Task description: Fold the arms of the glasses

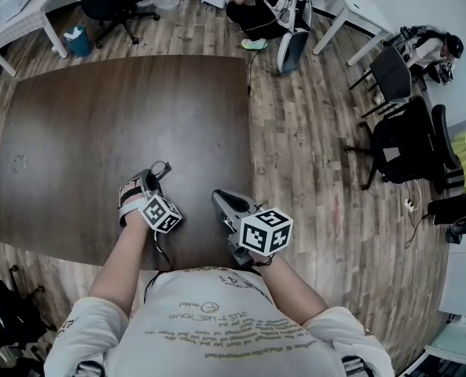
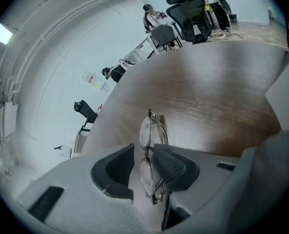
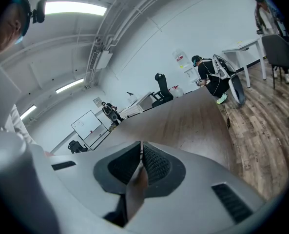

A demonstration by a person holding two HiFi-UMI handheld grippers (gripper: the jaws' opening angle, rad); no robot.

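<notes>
The glasses (image 2: 145, 133) have a thin metal frame and round lenses. They stand on edge between the jaws of my left gripper (image 2: 143, 147), which is shut on them near the bridge; one lens sticks out past the fingertips. In the head view the glasses (image 1: 161, 166) show at the tip of the left gripper (image 1: 155, 173), low over the dark wooden table (image 1: 99, 124) near its front edge. My right gripper (image 1: 217, 198) hovers just to the right of it. In the right gripper view its pads (image 3: 151, 162) meet, with nothing between them.
The brown table (image 2: 207, 106) stretches away ahead of both grippers. Beyond its far edge are an office chair (image 1: 119, 2), a teal bin (image 1: 78, 41) and a person sitting on the floor (image 1: 260, 6). Black chairs (image 1: 405, 140) stand on the wood floor at right.
</notes>
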